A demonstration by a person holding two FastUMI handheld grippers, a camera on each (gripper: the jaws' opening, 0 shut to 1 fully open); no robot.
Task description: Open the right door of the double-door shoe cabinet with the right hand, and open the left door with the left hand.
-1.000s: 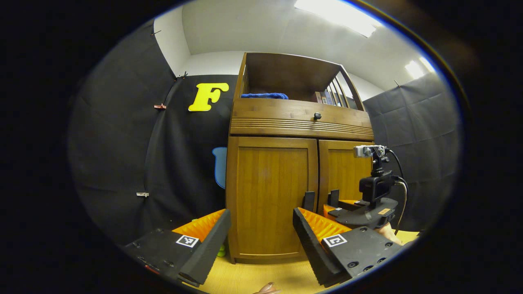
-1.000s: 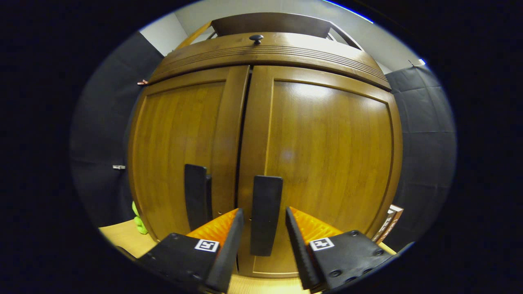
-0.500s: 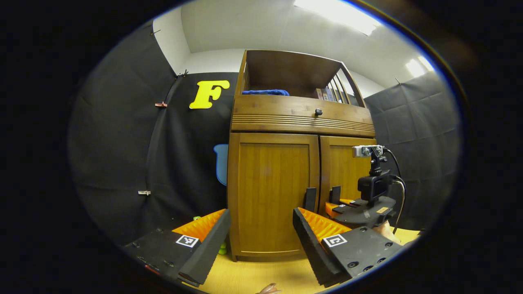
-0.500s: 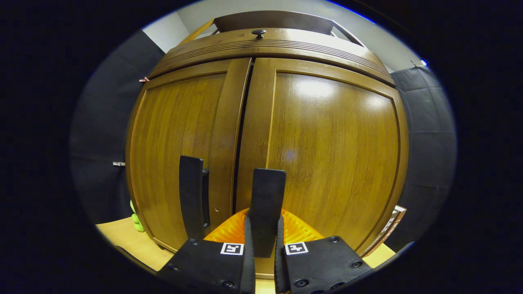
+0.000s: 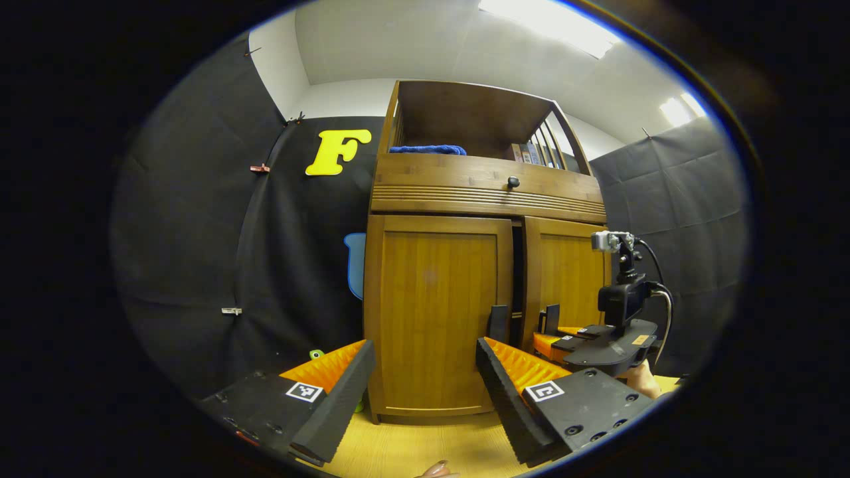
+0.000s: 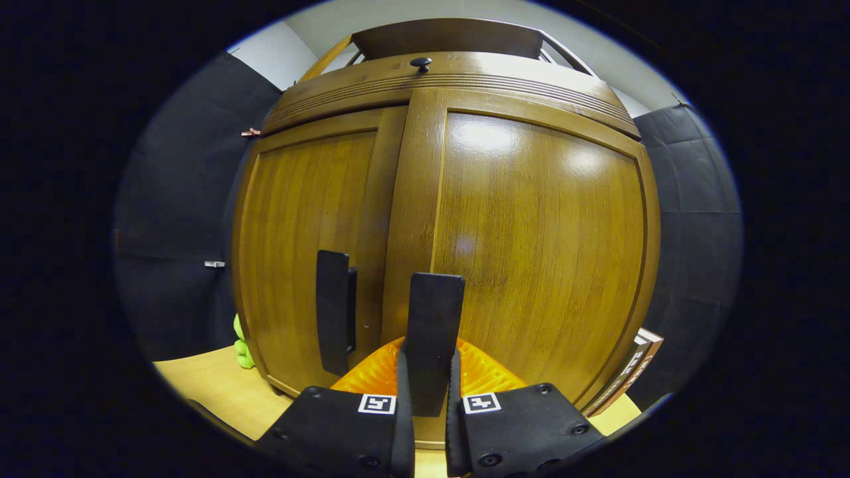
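Observation:
The wooden shoe cabinet stands close ahead. In the right gripper view my right gripper (image 6: 428, 406) is shut on the black handle (image 6: 435, 325) of the right door (image 6: 544, 252). The left door (image 6: 305, 232) carries its own black handle (image 6: 334, 312), which is free. In the left gripper view the right door (image 5: 571, 279) stands slightly ajar, with a dark gap between it and the left door (image 5: 435, 312). There the right gripper (image 5: 564, 332) holds the right handle (image 5: 550, 317). My left gripper (image 5: 422, 392) hangs open in front of the left door, short of its handle (image 5: 498, 323).
Above the doors is a drawer with a black knob (image 5: 512, 180), and an open shelf with a blue cloth (image 5: 428, 149) and books (image 5: 528, 154). A green object (image 6: 242, 335) lies by the cabinet's left foot. Books (image 6: 627, 375) lean at its right side. The wooden floor (image 5: 412, 451) runs in front.
My right gripper shut on the right door's handle and drew the door out a little, so a dark gap opened between the doors. The left gripper stayed open and barely moved.

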